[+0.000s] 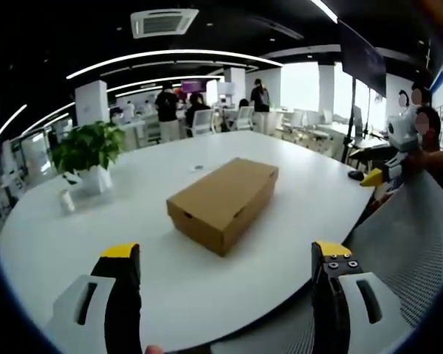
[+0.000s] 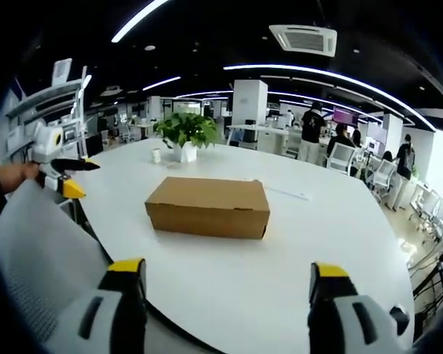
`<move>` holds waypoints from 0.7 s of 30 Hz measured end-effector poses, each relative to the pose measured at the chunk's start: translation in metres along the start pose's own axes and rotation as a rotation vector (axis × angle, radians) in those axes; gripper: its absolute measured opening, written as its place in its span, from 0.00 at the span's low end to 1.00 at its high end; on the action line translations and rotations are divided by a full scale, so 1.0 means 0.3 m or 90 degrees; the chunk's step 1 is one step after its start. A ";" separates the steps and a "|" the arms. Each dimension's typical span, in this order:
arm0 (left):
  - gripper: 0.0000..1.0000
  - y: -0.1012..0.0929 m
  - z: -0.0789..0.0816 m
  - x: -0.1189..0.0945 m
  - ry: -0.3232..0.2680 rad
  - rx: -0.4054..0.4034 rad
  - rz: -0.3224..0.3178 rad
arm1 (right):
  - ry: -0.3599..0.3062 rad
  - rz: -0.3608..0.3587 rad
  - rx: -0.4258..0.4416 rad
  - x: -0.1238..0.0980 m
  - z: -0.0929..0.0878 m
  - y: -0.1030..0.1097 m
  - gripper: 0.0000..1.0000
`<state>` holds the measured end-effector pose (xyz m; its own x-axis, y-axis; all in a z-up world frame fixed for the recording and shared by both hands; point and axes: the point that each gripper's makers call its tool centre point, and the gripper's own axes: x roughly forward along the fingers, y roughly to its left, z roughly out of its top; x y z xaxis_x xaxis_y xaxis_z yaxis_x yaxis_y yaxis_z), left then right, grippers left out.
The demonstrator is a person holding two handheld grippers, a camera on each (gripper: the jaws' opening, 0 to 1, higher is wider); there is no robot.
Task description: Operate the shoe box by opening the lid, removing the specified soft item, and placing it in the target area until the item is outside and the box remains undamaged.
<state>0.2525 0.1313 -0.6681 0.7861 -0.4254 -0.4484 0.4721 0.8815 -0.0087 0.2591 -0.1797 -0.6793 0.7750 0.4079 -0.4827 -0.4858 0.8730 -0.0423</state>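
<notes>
Left gripper view showed the left hand-held gripper (image 1: 227, 254) with jaws spread wide and empty above the near edge of the white surface (image 1: 295, 184). Ahead of it, well apart, the shoe box (image 1: 223, 201) lay with its lid shut. Right gripper view had the right hand-held gripper (image 2: 227, 271) likewise parted and empty, the box ahead, a potted plant (image 2: 184, 133) beyond it
</notes>
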 end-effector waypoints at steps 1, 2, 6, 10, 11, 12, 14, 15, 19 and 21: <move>1.00 0.002 0.002 0.000 -0.002 -0.004 0.001 | 0.000 -0.001 0.003 0.000 0.000 -0.001 0.92; 1.00 0.005 0.003 0.000 -0.002 -0.008 0.003 | 0.000 0.000 0.007 0.000 0.000 -0.002 0.92; 1.00 0.005 0.002 0.002 0.000 -0.010 0.003 | 0.002 0.000 0.010 -0.001 0.000 -0.002 0.92; 1.00 0.010 0.000 0.002 0.005 -0.007 0.008 | 0.001 -0.002 0.014 -0.003 0.003 -0.007 0.92; 1.00 0.011 0.000 0.003 0.008 -0.002 0.009 | 0.002 -0.003 0.014 -0.004 0.003 -0.008 0.91; 1.00 0.011 0.000 0.004 0.011 0.004 0.010 | 0.003 -0.003 0.016 -0.005 0.006 -0.010 0.91; 1.00 0.009 0.005 0.006 0.013 0.019 0.012 | 0.004 -0.003 0.020 -0.009 0.013 -0.019 0.91; 1.00 0.009 0.007 0.006 0.013 0.021 0.012 | 0.004 -0.004 0.020 -0.010 0.017 -0.023 0.91; 1.00 0.015 0.011 0.006 0.013 0.015 0.013 | 0.008 -0.011 0.004 -0.011 0.037 -0.053 0.91; 1.00 0.017 0.011 0.007 0.016 0.009 0.011 | 0.006 -0.010 0.001 -0.012 0.047 -0.060 0.91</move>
<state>0.2579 0.1344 -0.6662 0.7840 -0.4053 -0.4701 0.4648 0.8854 0.0117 0.2709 -0.1932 -0.6646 0.7790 0.3912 -0.4900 -0.4726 0.8799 -0.0489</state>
